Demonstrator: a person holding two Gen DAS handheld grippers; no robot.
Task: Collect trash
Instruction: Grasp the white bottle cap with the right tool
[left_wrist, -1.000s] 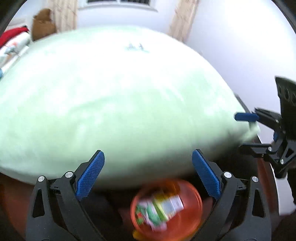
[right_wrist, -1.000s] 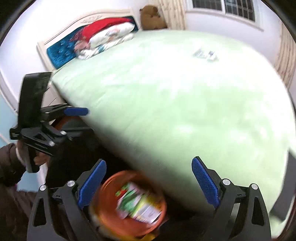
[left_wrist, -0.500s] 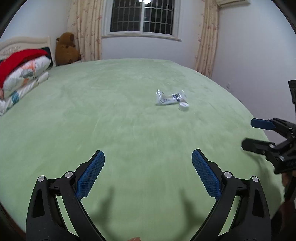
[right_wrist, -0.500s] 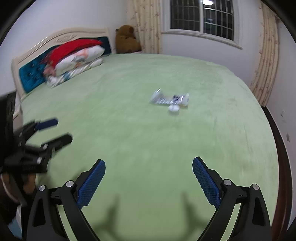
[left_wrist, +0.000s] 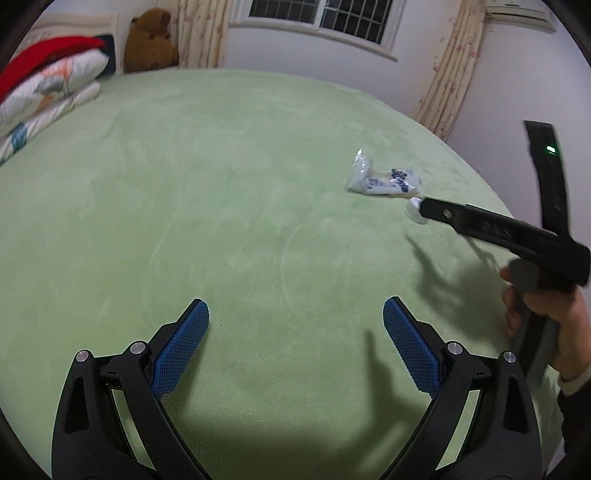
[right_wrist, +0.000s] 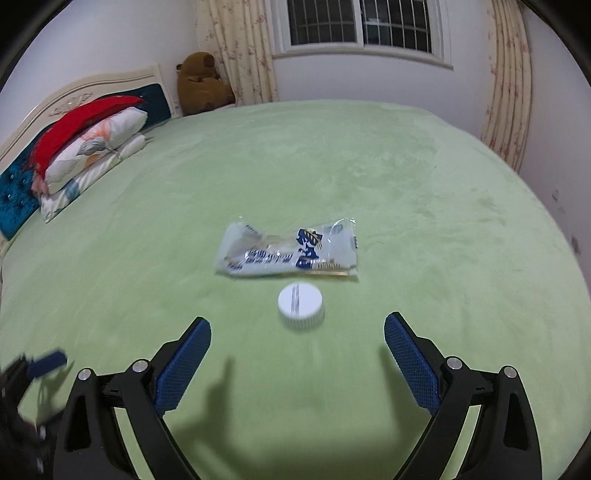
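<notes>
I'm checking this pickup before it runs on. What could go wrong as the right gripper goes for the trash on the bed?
The white bottle cap is low and round on the soft green blanket; the open right gripper might press it in or flick it away. The crinkled plastic wrapper lies flat just behind it, so the pads may pinch blanket too. The left gripper hangs open, far from both.

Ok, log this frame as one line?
phase: approach | right tool: open, nearing bottle cap | wrapper: beyond cap | left tool: open, empty | surface: green bed
</notes>
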